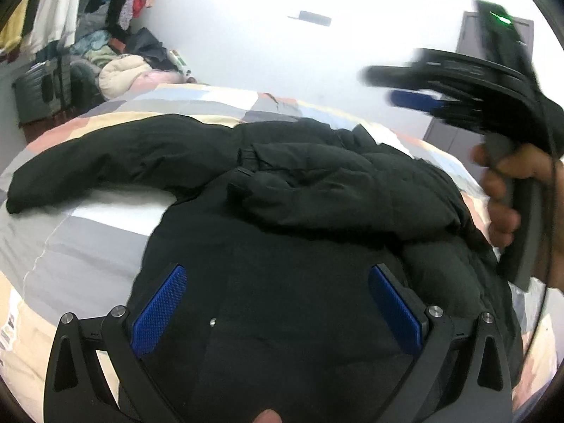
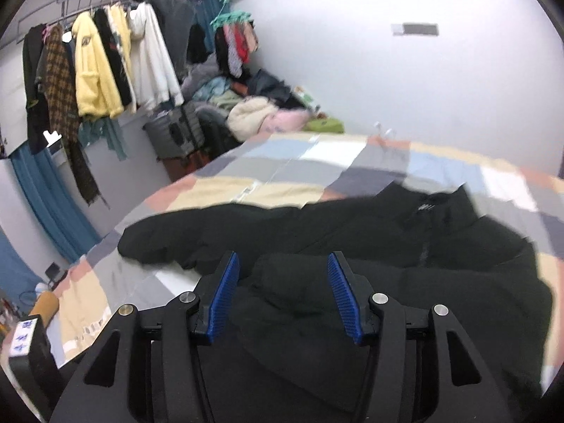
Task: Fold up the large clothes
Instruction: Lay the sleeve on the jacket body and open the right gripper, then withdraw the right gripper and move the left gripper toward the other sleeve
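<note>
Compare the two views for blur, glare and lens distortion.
Left wrist view: the right claw is smeared by motion, the white wall is blown out. Right wrist view: the black jacket is soft-edged, the hanging clothes sharper. Both bend the patchwork bedspread round.

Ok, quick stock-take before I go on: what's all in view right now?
black jacket: one, black, spread on the bed, one sleeve folded over its body, the other stretched out to the side.
bedspread: one, patchwork of grey, cream, pink and blue, under the jacket.
hanging clothes: several, yellow, white, black, checked, on a rail by the wall.
clothes pile: one heap, mixed colours, beyond the bed.
suitcase: one, grey, beside the pile.
left gripper: black, blue pads, open above the jacket.
right gripper: black, blue pads, open, nothing between them.
right hand: on the handle.
</note>
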